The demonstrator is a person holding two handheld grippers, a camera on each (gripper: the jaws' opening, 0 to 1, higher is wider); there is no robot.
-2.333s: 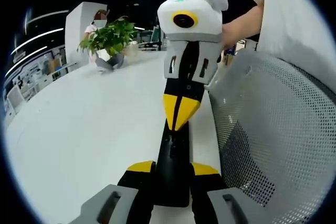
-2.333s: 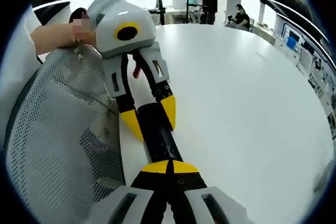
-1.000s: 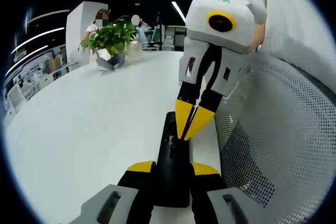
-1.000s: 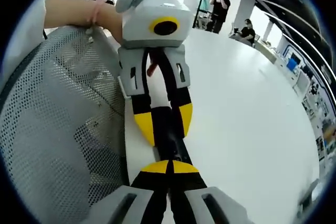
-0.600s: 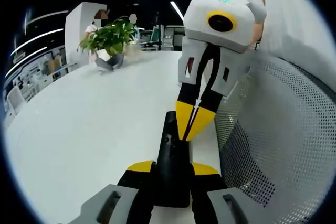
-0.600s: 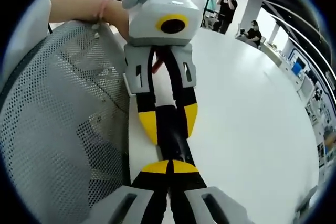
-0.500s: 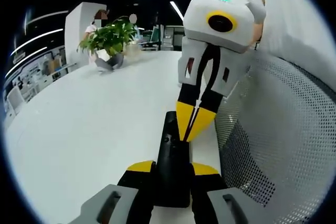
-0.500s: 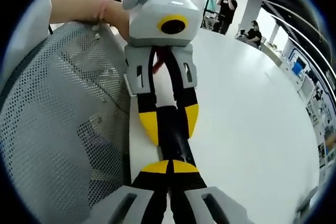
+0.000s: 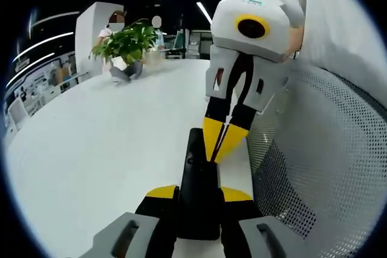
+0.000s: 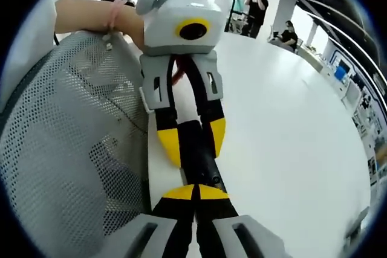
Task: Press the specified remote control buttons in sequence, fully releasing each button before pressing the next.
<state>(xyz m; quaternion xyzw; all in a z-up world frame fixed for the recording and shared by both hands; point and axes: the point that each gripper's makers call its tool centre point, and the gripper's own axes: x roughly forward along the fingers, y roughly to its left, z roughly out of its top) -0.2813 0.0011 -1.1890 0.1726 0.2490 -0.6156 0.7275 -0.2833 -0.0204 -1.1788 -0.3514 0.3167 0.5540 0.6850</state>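
Observation:
A black remote control (image 9: pixel 198 179) lies lengthwise over the white table, and my left gripper (image 9: pixel 198 194) is shut on its near end, one yellow-tipped jaw on each long side. My right gripper (image 9: pixel 221 143) comes in from the upper right with its jaws shut, its yellow tips down on the remote's right edge near the far end. In the right gripper view the right gripper (image 10: pixel 195 193) is shut with its tips on the remote (image 10: pixel 198 149). Beyond it, the left gripper (image 10: pixel 192 140) clamps that remote from both sides.
The white table (image 9: pixel 91 149) spreads wide to the left, and in the right gripper view (image 10: pixel 290 137) to the right. A grey mesh chair back (image 9: pixel 314 161) (image 10: pixel 66 149) stands close beside the remote. A potted plant (image 9: pixel 127 43) sits far back. A person's forearm (image 10: pixel 91 13) reaches over the chair.
The right gripper has swung from above the remote's far end to come in from the right, tips staying at the remote. In the last half second it barely shifts. The left grip is unchanged.

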